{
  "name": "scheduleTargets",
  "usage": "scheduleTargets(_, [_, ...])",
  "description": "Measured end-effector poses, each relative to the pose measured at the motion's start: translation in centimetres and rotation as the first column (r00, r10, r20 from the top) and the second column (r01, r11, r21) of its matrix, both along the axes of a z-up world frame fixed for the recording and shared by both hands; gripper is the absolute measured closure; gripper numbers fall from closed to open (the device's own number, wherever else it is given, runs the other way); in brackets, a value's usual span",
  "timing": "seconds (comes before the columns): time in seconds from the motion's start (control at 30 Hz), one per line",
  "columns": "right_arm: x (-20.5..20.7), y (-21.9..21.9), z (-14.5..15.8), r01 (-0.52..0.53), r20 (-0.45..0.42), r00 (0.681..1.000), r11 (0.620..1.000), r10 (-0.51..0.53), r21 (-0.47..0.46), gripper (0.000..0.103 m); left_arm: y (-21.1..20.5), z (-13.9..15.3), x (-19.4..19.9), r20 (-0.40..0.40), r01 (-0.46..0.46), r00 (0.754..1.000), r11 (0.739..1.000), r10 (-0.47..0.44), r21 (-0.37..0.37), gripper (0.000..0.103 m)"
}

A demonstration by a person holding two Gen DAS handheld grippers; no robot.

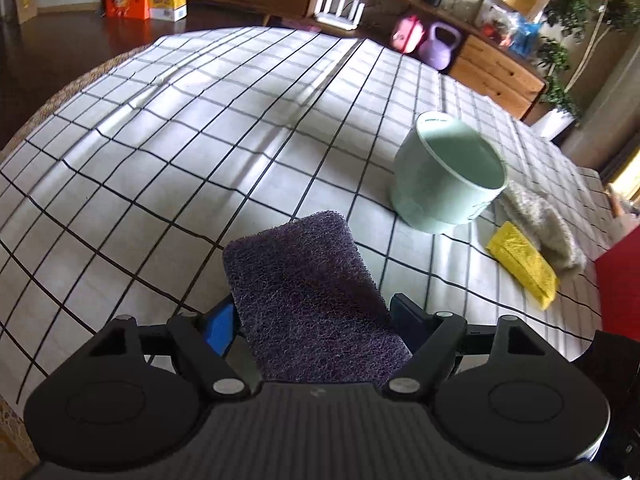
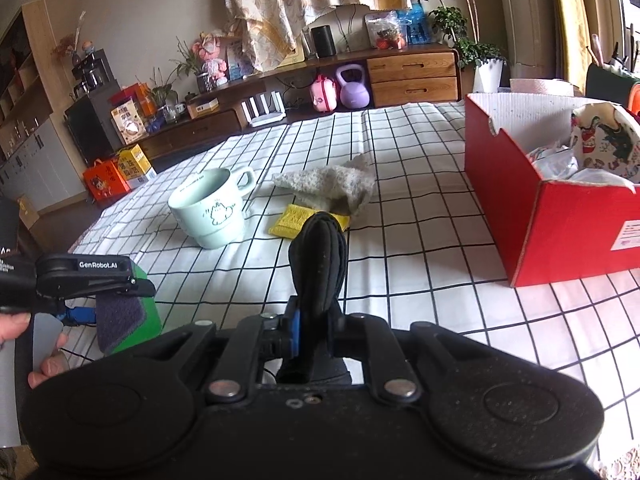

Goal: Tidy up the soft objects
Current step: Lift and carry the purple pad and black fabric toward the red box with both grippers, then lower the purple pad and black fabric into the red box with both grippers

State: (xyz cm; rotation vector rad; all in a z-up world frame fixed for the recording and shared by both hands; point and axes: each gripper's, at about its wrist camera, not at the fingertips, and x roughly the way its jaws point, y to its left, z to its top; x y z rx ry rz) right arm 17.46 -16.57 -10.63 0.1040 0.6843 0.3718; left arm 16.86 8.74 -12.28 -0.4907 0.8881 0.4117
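both hands are loaded over the checked tablecloth (image 2: 400,216): the left gripper (image 1: 310,316) is clamped on a purple scouring pad (image 1: 308,292) with a green sponge backing that shows only from the right wrist view, held flat and sticking forward past its fingertips; the right gripper (image 2: 318,320) is squeezed tight on a folded black cloth (image 2: 320,260), which stands up on edge between the blue pads. still lying on the cloth are a yellow sponge cloth (image 2: 294,218) and a fluffy grey rag (image 2: 332,188), the rag overlapping the yellow one's far edge, both just beside the mint green mug (image 2: 210,208). the open red cardboard box (image 2: 560,216) sits to the right, already holding some printed fabric and bags, and looks like the place for the soft things. i'd say the black cloth is nearest to going in, so the right hand should carry it high enough to clear the box's near wall, stop well over the inside, and only then let the fingers part, since a limp cloth can drape over the rim. the left hand ought to swing wide of the mug on its way across.
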Motion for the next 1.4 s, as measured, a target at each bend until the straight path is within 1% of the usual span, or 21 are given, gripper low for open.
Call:
scheduleTargets(0.13, [-1.1, -0.8, 1.1, 0.012, 0.021, 1.000, 1.000, -0.012, 0.012, 0.092, -0.9, 1.6, -0.8, 0.047, 0.058, 0.997, 0.998, -0.058, 0.000, 0.022])
scheduleTargets(0.23, [-1.8, -1.6, 2.1, 0.022, 0.041, 0.999, 1.000, -0.023, 0.018, 0.092, -2.1, 3.0, -1.1, 0.085, 0.118, 0.989, 0.993, -0.117, -0.004, 0.022])
scheduleTargets(0.4, [-2.4, -3.0, 3.6, 0.048, 0.070, 0.996, 0.998, -0.051, 0.034, 0.093, -4.5, 4.8, -0.8, 0.120, 0.218, 0.969, 0.976, -0.217, 0.004, 0.022])
scheduleTargets(0.53, [-2.6, -4.2, 4.9, 0.063, 0.096, 0.993, 0.997, -0.067, 0.041, 0.093, -6.4, 6.1, -0.3, 0.143, 0.288, 0.947, 0.957, -0.288, 0.020, 0.022])
scheduleTargets(0.8, [-2.6, -7.5, 7.8, 0.103, 0.151, 0.982, 0.993, -0.109, 0.050, 0.093, -10.4, 9.2, 1.8, 0.182, 0.415, 0.889, 0.907, -0.421, 0.072, 0.022])
scheduleTargets(0.97, [-1.7, -10.2, 9.3, 0.144, 0.172, 0.973, 0.987, -0.155, 0.073, 0.093, -13.2, 10.8, 3.6, 0.187, 0.485, 0.847, 0.868, -0.497, 0.108, 0.022])
scheduleTargets(1.13, [-0.8, -12.8, 10.6, 0.185, 0.195, 0.961, 0.980, -0.197, 0.078, 0.093, -16.1, 12.2, 5.3, 0.190, 0.536, 0.812, 0.834, -0.552, 0.132, 0.022])
scheduleTargets(1.23, [-0.2, -14.4, 11.4, 0.204, 0.208, 0.954, 0.976, -0.216, 0.078, 0.093, -18.0, 13.2, 6.3, 0.199, 0.571, 0.783, 0.808, -0.589, 0.147, 0.022])
scheduleTargets(1.4, [0.9, -17.2, 13.0, 0.237, 0.246, 0.936, 0.968, -0.252, 0.087, 0.093, -21.8, 14.6, 8.0, 0.207, 0.625, 0.728, 0.757, -0.653, 0.191, 0.022])
